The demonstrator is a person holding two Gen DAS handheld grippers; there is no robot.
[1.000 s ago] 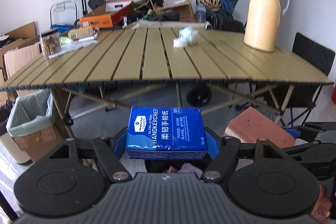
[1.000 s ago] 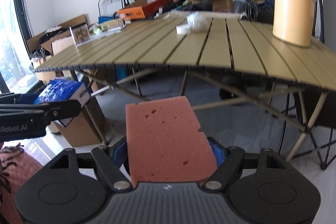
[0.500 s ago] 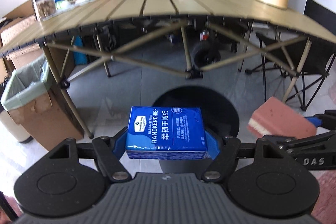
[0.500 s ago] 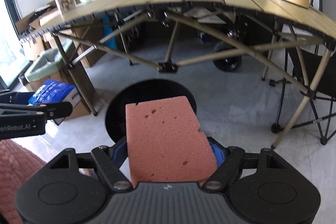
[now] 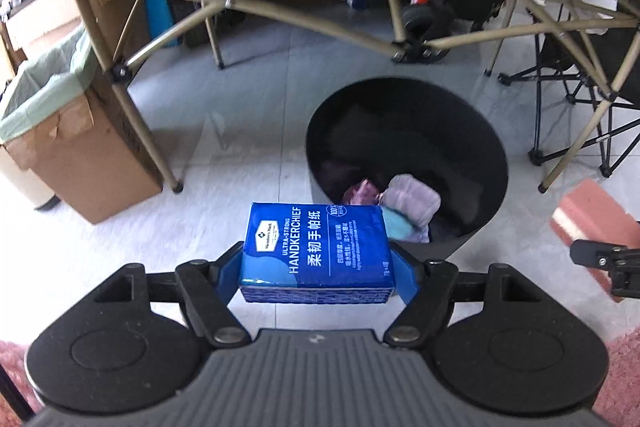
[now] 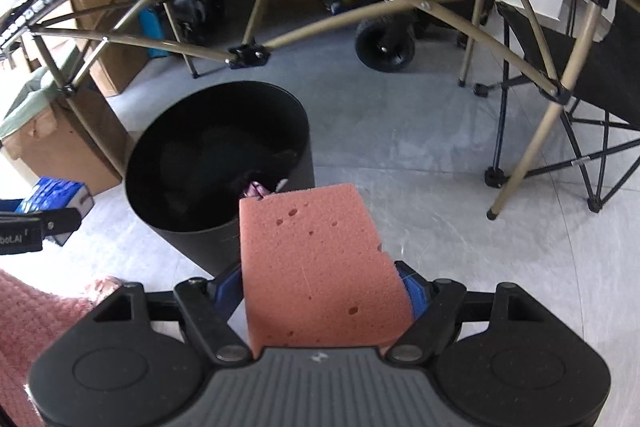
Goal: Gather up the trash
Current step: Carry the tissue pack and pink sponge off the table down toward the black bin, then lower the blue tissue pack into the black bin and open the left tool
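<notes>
Trash in hand, two items. The blue handkerchief pack point(image 5: 316, 251) is clamped between the blue pads of the left gripper point(image 5: 318, 267), label side up, white lettering legible. It hangs above the pale tiled floor point(image 5: 224, 163) at the near rim of the black bin point(image 5: 472, 131), overlapping that rim in the left wrist view. The pink sponge point(image 6: 316, 263) is gripped between the pads of the right gripper point(image 6: 324, 291), broad pitted face up, its far edge over the near wall of the same bin point(image 6: 224, 99) in the right wrist view.

Bin: round, black, open-topped, standing on the floor just in front of the folding table's frame point(image 5: 280, 7). Contents visible at the bottom: a few crumpled pieces in pale lilac, pink and turquoise point(image 5: 404, 205). Their nature cannot be determined.

Each gripper appears in the other's view: the sponge at the right edge of the left view point(image 5: 592, 215), the pack at the left edge of the right view point(image 6: 56, 195). The two are well apart, on either side of the bin.

Surroundings: cardboard box with green liner point(image 5: 60, 131) left of the bin beside a table leg; black folding chair point(image 6: 576, 75) to the right; a black wheel point(image 6: 384, 43) under the table; pink knit fabric point(image 6: 44, 311) at the lower left corner.
</notes>
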